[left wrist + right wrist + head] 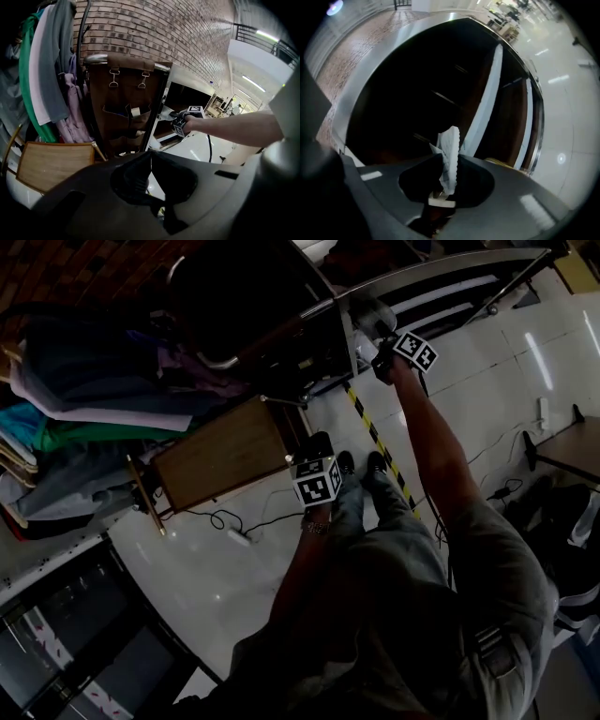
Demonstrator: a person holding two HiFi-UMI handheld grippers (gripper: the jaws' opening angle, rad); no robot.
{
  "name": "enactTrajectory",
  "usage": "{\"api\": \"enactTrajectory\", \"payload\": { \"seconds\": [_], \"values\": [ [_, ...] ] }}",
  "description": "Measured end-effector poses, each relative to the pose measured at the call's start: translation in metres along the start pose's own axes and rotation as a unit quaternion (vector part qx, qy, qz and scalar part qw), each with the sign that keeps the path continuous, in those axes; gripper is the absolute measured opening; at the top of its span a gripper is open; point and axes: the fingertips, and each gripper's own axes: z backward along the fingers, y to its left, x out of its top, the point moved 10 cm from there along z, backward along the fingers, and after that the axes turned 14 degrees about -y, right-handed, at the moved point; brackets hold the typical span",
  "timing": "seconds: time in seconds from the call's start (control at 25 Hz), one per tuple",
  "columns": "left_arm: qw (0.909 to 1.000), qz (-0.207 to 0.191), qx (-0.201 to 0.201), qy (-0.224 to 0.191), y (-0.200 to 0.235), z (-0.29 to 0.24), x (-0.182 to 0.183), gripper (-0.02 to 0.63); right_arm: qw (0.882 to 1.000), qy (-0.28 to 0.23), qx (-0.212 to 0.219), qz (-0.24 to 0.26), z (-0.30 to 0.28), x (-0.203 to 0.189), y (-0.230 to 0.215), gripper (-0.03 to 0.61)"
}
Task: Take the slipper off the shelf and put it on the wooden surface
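Slipper [451, 140]: white, thin and flat, with a ridged, quilted-looking sole and a saw-toothed edge, standing on edge and pinched between the dark pads of the right gripper [449, 161], whose jaws are closed on it. It is held up in front of the dark, deep shelf [356, 93], which has a smooth brushed-metal rim and pale upright struts. Whether the slipper touches the shelf cannot be told. Left gripper [150, 157]: matte dark plastic, jaws pressed together with nothing between them, held low and well apart from the slipper. Wooden table [220, 460]: flat rectangular top of light brown grained wood, near the left gripper. Brown fabric hanging organiser [126, 103]: several pockets and metal clips, hung from a chrome rail beside the table. Hanging garments [47, 70]: soft folds in green, grey and lilac. Wall [164, 37]: red-brown brick. Floor [234, 568]: glossy white, crossed by a yellow-and-black striped tape [375, 437].
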Motion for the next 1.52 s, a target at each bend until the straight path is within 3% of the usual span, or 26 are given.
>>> {"api": "enactTrajectory", "payload": {
  "seconds": [0.08, 0.16, 0.28, 0.4, 0.48, 0.64, 0.92, 1.12, 1.36, 1.52],
  "values": [
    [0.9999, -0.003, -0.008, -0.007, -0.009, 0.001, 0.006, 0.005, 0.999, 0.000, 0.014, 0.042, 0.024, 0.016, 0.013, 0.067],
    [0.9996, -0.008, -0.020, -0.016, -0.020, 0.001, 0.016, 0.005, 0.993, -0.003, 0.014, 0.116, 0.060, 0.035, 0.031, 0.065],
    [0.9983, -0.019, -0.042, -0.035, -0.044, -0.001, 0.037, 0.005, 0.966, 0.006, -0.007, 0.258, 0.126, 0.053, 0.069, 0.064],
    [0.9951, -0.033, -0.079, -0.049, -0.081, -0.008, 0.056, 0.005, 0.934, -0.004, -0.032, 0.355, 0.199, 0.059, 0.103, 0.063],
    [0.9920, -0.043, -0.106, -0.055, -0.108, -0.011, 0.066, 0.005, 0.926, -0.029, -0.035, 0.375, 0.239, 0.064, 0.117, 0.061],
    [0.9885, -0.050, -0.131, -0.057, -0.145, -0.007, 0.068, 0.005, 0.924, -0.055, -0.019, 0.377, 0.284, 0.071, 0.124, 0.060],
    [0.9936, -0.054, -0.086, -0.049, -0.124, 0.020, 0.044, 0.005, 0.918, -0.060, 0.011, 0.393, 0.316, 0.067, 0.138, 0.060],
    [0.9970, -0.029, -0.031, -0.065, -0.055, 0.062, 0.028, 0.004, 0.915, -0.021, 0.066, 0.399, 0.351, -0.010, 0.177, 0.060],
    [0.9962, -0.006, 0.007, -0.087, 0.060, 0.144, -0.003, 0.005, 0.889, 0.062, 0.126, 0.437, 0.357, -0.167, 0.224, 0.060],
    [0.9960, 0.005, 0.032, -0.083, 0.148, 0.216, -0.044, 0.004, 0.886, 0.083, 0.133, 0.437, 0.381, -0.270, 0.259, 0.060]
  ]
}}
